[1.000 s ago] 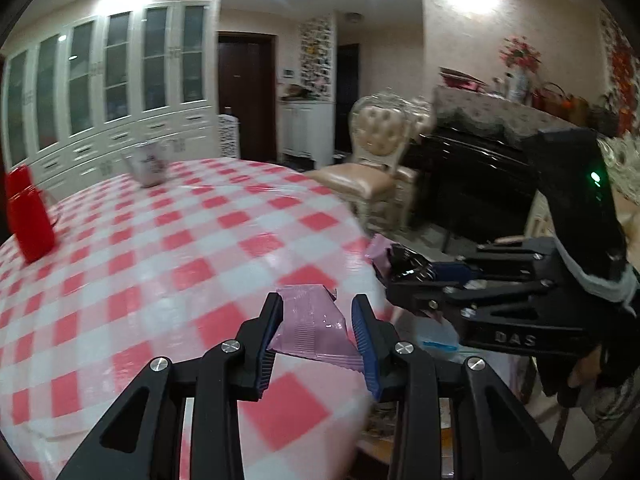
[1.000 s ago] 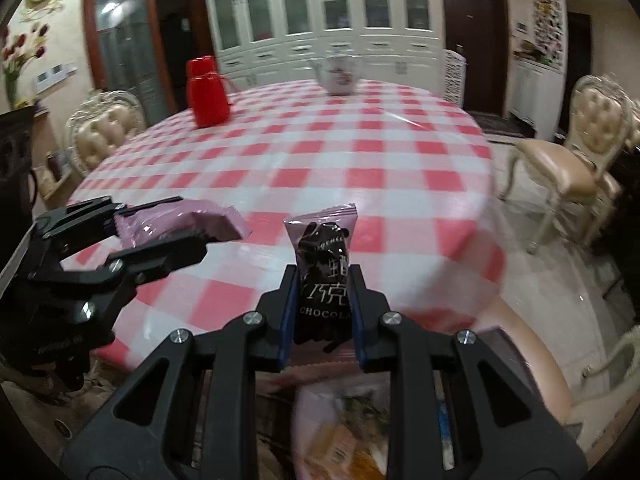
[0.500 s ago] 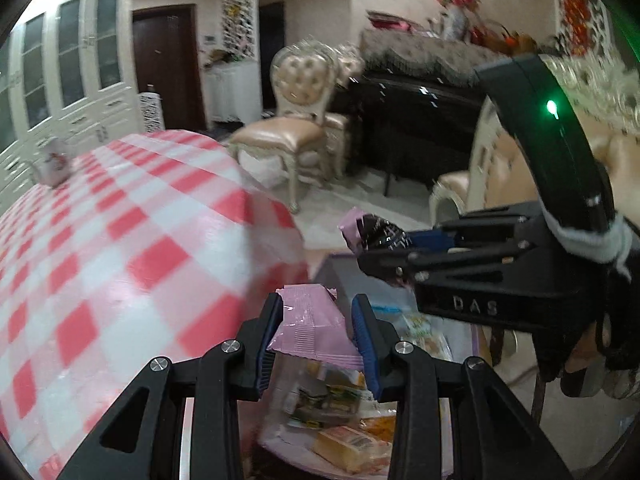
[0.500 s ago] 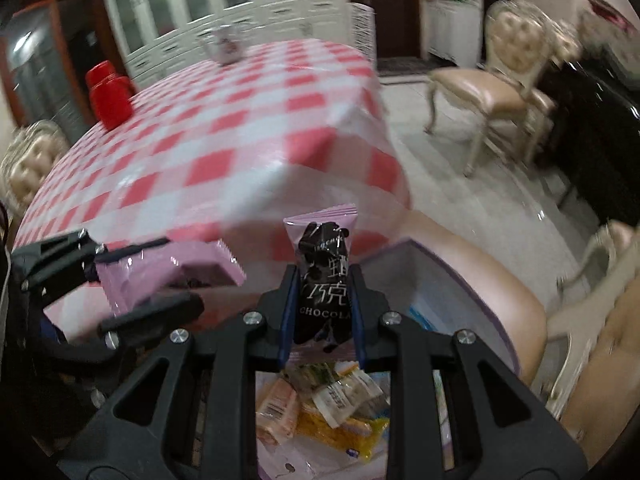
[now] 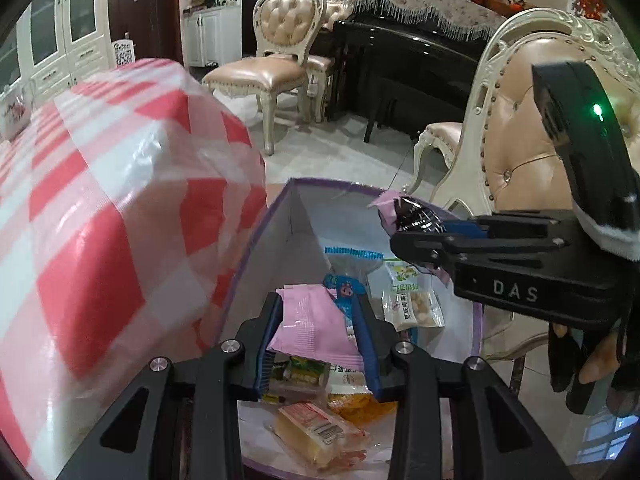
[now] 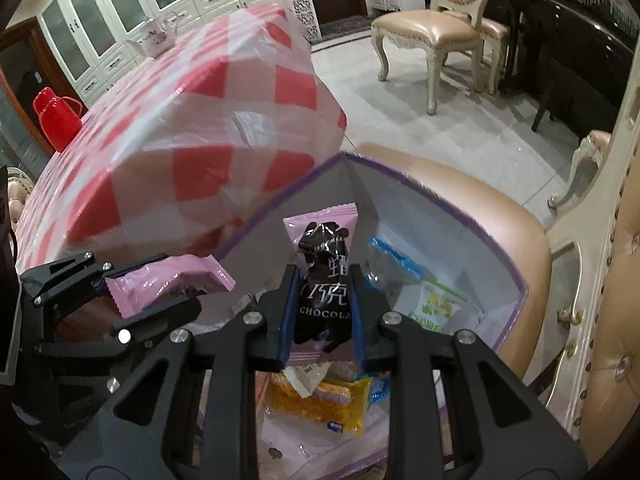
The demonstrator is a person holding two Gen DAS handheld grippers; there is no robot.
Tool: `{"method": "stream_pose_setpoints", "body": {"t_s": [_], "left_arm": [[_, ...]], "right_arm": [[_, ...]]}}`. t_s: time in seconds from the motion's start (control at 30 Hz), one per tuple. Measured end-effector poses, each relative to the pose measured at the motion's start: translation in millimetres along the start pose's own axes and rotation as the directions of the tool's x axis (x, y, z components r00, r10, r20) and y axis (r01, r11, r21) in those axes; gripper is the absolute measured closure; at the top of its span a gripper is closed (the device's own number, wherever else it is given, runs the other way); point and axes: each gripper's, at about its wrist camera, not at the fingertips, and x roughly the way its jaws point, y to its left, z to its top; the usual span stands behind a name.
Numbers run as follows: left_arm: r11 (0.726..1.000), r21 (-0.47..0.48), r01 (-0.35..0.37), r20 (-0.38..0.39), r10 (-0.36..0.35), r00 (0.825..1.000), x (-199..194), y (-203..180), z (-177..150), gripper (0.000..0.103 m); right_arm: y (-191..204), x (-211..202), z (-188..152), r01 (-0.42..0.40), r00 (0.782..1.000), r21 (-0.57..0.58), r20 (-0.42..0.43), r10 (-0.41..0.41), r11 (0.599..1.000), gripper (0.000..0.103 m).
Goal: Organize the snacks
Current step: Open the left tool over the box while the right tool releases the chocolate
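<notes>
A round table [image 5: 100, 208] in a red-and-white checked plastic cloth stands beside a purple-rimmed open box [image 6: 516, 284] of packaged snacks on a tan chair seat. Above it, the left hand-held gripper [image 5: 318, 320] grasps a plain pink foil packet [image 5: 312, 328]. The right hand-held gripper [image 6: 320, 300], its body marked "DAS", is clenched on a black-and-pink wrapper [image 6: 322, 276] reading "CHOCOLA".

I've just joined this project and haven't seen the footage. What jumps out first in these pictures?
Two snacks held over an open box on a chair: the left tool grips a pink packet, the right tool a black chocolate packet. More snacks already lie in the box, beside a table draped in red-and-white checked cloth.
</notes>
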Motion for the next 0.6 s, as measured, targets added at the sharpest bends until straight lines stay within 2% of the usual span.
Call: {"method": "stream_pose_setpoints", "body": {"t_s": [0.4, 0.43, 0.47, 0.5, 0.53, 0.6], "left_arm": [[1.0, 0.031, 0.005, -0.008, -0.005, 1.0, 9, -8, 3, 0.063], [0.999, 0.034, 0.017, -0.006, -0.017, 1.0, 11, -9, 3, 0.059], [0.999, 0.034, 0.032, -0.004, -0.032, 0.999, 12, -9, 4, 0.035], [0.999, 0.033, 0.034, -0.01, -0.034, 0.999, 13, -10, 5, 0.007], [0.999, 0.033, 0.023, -0.005, -0.023, 1.0, 12, -10, 5, 0.004], [0.999, 0.038, 0.008, -0.005, -0.008, 1.0, 11, -10, 6, 0.003]], "right_arm": [[-9, 7, -12, 0.036, 0.999, 0.04, -0.032, -0.035, 0.999, 0.073], [-11, 7, -12, 0.059, 0.998, 0.047, -0.037, -0.057, 0.997, 0.071], [-12, 9, -11, 0.076, 0.996, 0.05, -0.043, -0.074, 0.996, 0.067], [-11, 10, -11, 0.091, 0.995, 0.053, -0.05, -0.089, 0.994, 0.056], [-13, 10, -12, 0.11, 0.993, 0.064, -0.057, -0.107, 0.992, 0.047], [-17, 9, -15, 0.15, 0.988, 0.079, -0.051, -0.147, 0.985, 0.037]]}}
